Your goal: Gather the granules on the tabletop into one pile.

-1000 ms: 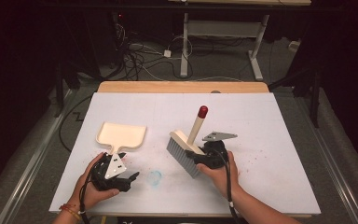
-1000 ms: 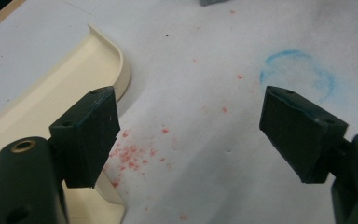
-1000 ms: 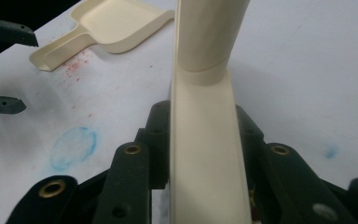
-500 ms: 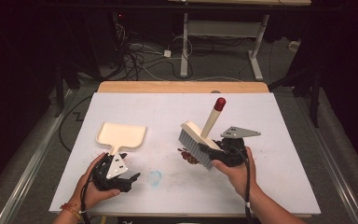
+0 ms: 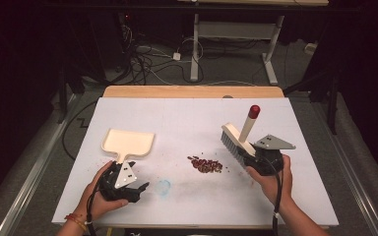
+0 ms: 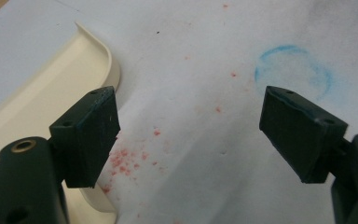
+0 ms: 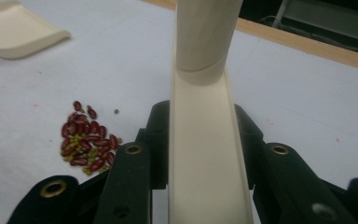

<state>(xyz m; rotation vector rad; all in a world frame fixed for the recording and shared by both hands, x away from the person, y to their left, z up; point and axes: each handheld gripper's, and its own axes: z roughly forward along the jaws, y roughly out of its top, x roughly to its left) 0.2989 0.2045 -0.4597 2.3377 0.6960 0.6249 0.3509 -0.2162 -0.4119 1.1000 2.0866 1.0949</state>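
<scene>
Beans [image 5: 206, 165] lie mid-table between the right gripper [image 5: 256, 156], clamped on a brush [image 5: 237, 139], and the spread left gripper [image 5: 137, 189] beside a dustpan [image 5: 127, 142].

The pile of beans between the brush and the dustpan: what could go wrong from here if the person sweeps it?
1. The left hand-held gripper is open and grips nothing; the dustpan lies loose beside it, so it may slide when the beans hit it.
2. The pan's mouth seems to face away from the beans, so they may miss it.
3. The brush, clamped in the right hand-held gripper, could scatter the round beans across the table.
</scene>
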